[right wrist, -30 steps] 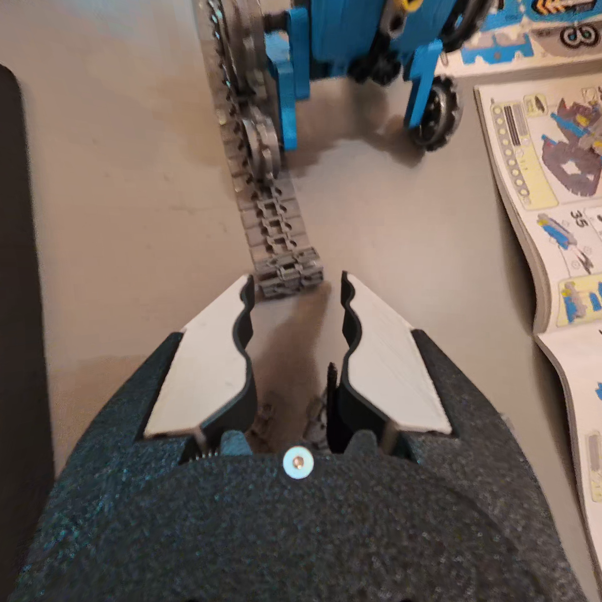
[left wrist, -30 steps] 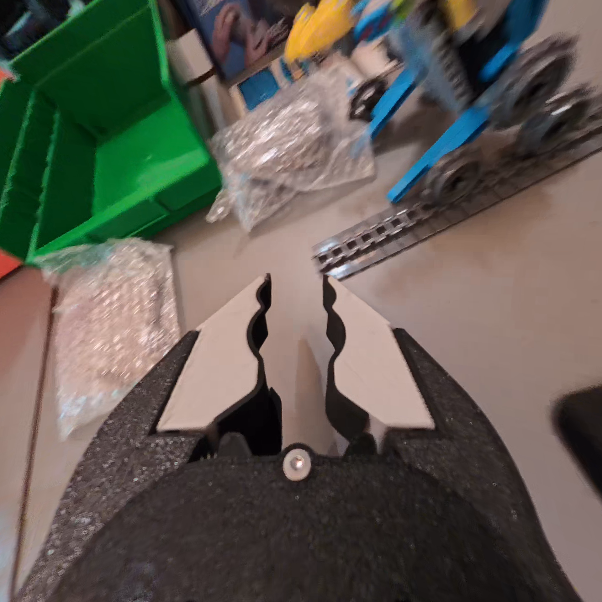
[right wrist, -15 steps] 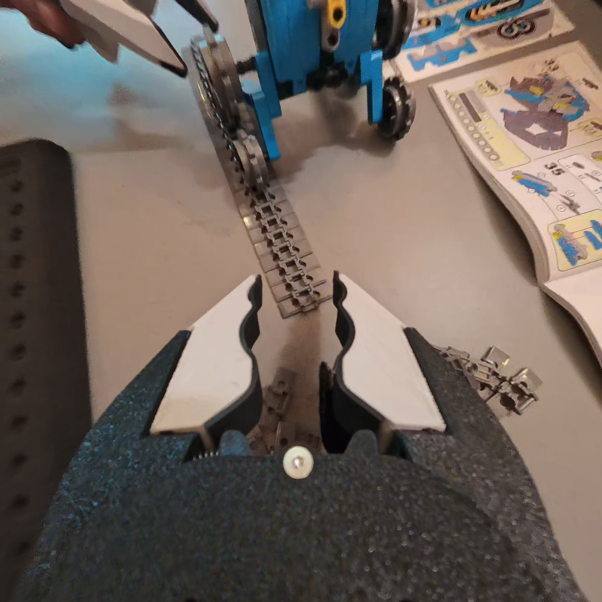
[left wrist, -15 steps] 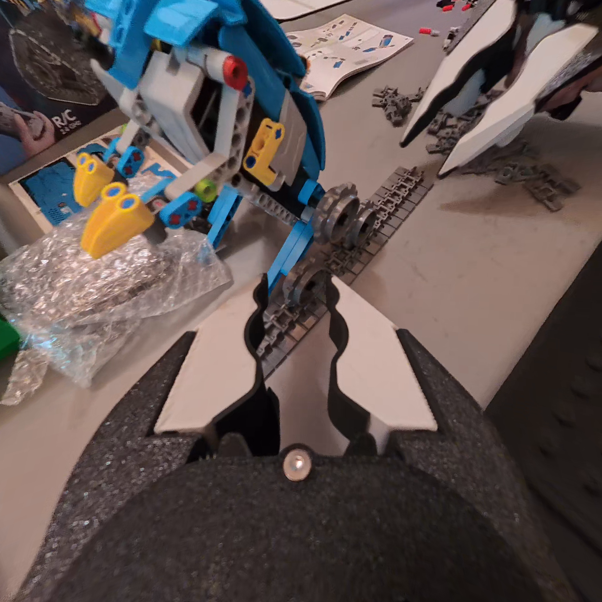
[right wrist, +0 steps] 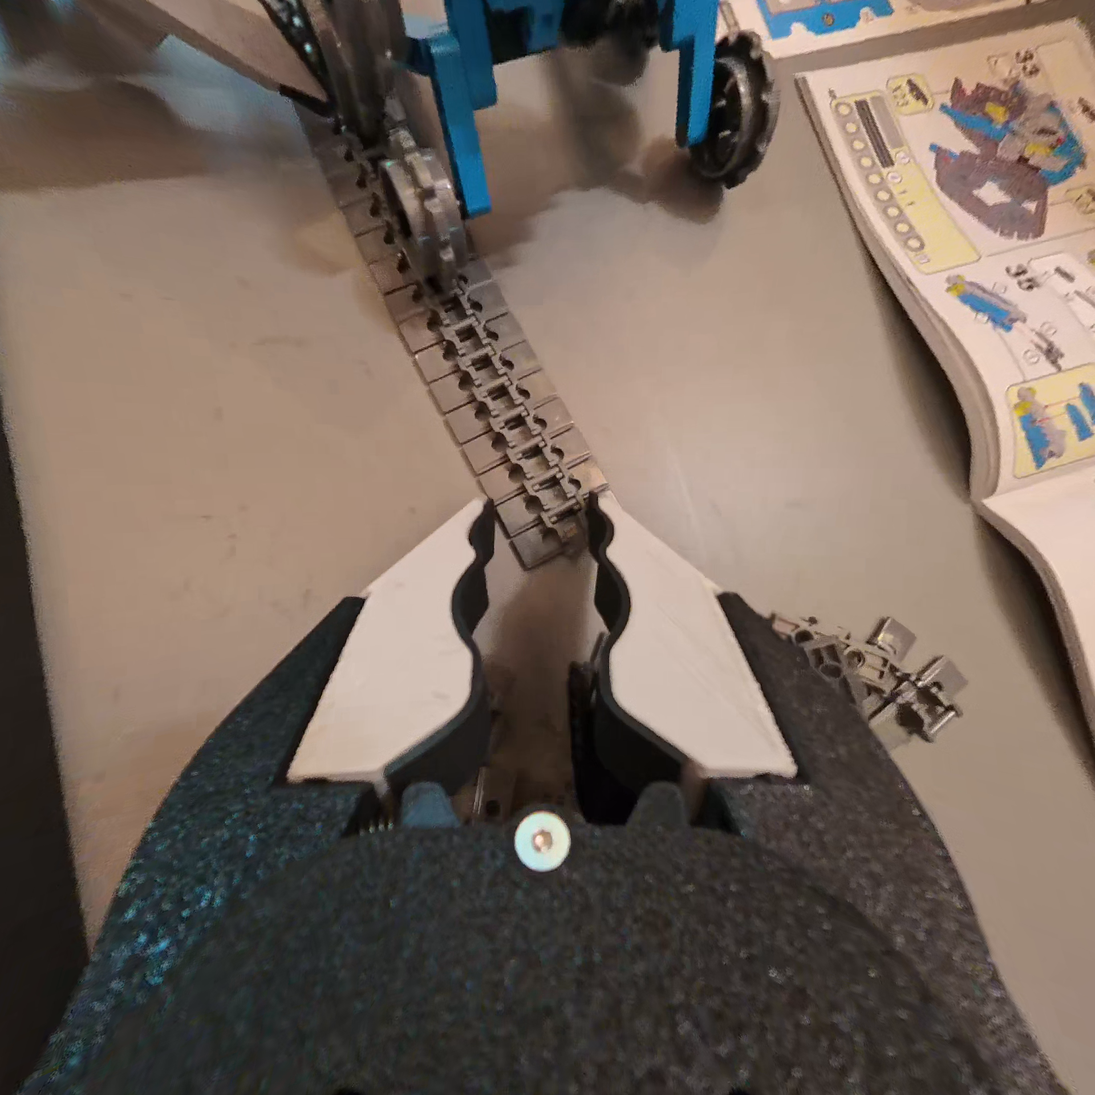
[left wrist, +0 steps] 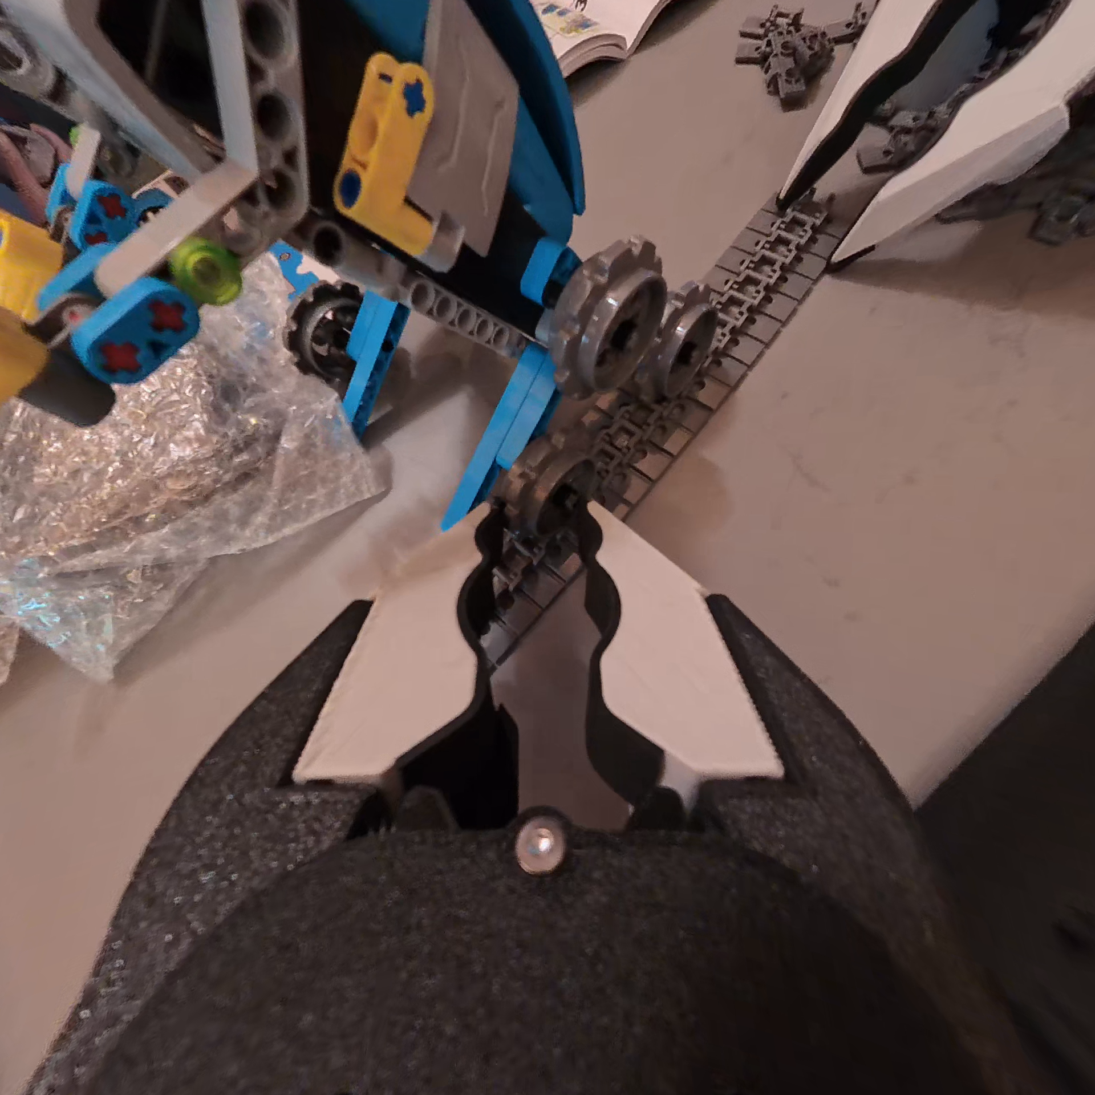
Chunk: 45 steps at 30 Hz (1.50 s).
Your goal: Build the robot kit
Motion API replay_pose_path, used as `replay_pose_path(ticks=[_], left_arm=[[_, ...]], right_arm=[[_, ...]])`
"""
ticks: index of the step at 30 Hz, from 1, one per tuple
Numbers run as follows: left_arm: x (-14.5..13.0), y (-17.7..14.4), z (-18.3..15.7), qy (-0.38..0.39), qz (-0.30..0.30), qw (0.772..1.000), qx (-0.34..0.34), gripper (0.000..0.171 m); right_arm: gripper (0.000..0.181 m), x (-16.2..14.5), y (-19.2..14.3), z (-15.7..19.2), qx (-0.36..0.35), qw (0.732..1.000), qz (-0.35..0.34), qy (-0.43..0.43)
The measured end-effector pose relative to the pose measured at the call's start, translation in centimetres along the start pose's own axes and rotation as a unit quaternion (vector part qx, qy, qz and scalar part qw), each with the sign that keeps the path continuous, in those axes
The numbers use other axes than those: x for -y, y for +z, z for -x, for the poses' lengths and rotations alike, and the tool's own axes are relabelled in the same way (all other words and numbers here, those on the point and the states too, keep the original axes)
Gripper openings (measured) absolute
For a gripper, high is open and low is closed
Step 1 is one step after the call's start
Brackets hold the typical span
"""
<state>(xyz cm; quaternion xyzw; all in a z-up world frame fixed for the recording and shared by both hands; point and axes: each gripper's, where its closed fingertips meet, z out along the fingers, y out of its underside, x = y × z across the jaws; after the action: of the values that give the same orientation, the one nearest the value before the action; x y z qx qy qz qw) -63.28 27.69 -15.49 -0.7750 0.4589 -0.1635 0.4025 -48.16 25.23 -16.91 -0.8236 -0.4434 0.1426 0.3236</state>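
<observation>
Left claw [left wrist: 536, 521], swung off the bags a second ago, now sits jaws apart straddling the grey track strip [left wrist: 699, 385] under the blue model [left wrist: 521, 118], its near end hidden by my fingers; right claw [right wrist: 540, 509], also apart, has closed in to bracket the strip's [right wrist: 503, 415] other end, model top cropped.

My left gripper [left wrist: 536, 521] sits over one end of the track strip [right wrist: 503, 409] lying flat on the table [right wrist: 178, 385], my right gripper [right wrist: 539, 512] at the other end. The brick vehicle [left wrist: 415, 178] stands on the strip between them. Crinkled bag [left wrist: 148, 474] left of it, booklet [right wrist: 977, 266] right, loose links [right wrist: 883, 681] beside my right gripper.
</observation>
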Motion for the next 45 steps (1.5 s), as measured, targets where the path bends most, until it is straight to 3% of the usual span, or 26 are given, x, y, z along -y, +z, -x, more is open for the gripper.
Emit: replay_pose_path(ticks=[5,10,18,23,26,30,38,42,45], left_arm=[[-0.2,-0.4,-0.9,0.002,0.005,1.0,0.021,0.024],[-0.2,-0.5,-1.5,-0.003,0.013,1.0,0.026,0.024],[-0.5,-1.8,-5.9,0.032,0.026,0.999,0.027,0.017],[-1.7,-4.8,-5.1,0.016,0.022,0.999,0.028,0.025],[-3.8,-7.3,-2.9,-0.026,0.01,0.998,0.05,0.031],[-5.3,-9.4,-3.1,-0.058,-0.009,0.998,0.025,0.033],[-6.2,-8.3,-3.7,-0.041,0.016,0.999,0.023,0.033],[-4.6,-9.4,-2.5,-0.068,-0.023,0.997,0.026,0.033],[-5.2,-9.0,-2.5,-0.084,-0.019,0.996,0.002,0.038]], right_arm=[[0.032,0.8,-0.7,0.2,0.011,1.0,-0.02,0.014],[0.033,2.9,-0.2,2.9,0.039,0.998,-0.044,-0.01],[0.033,4.7,0.6,5.9,0.056,0.996,-0.06,-0.028],[0.031,5.7,0.1,5.9,0.015,0.996,-0.084,-0.033],[0.04,7.5,-0.9,6.3,-0.009,0.991,-0.129,-0.027],[0.055,9.6,-1.1,7.7,-0.047,0.981,-0.183,-0.043],[0.057,9.9,0.9,9.7,-0.081,0.981,-0.145,-0.101],[0.05,11.7,-1.6,8.9,-0.08,0.974,-0.191,-0.093],[0.055,14.1,-3.4,7.1,-0.061,0.97,-0.229,-0.061]])
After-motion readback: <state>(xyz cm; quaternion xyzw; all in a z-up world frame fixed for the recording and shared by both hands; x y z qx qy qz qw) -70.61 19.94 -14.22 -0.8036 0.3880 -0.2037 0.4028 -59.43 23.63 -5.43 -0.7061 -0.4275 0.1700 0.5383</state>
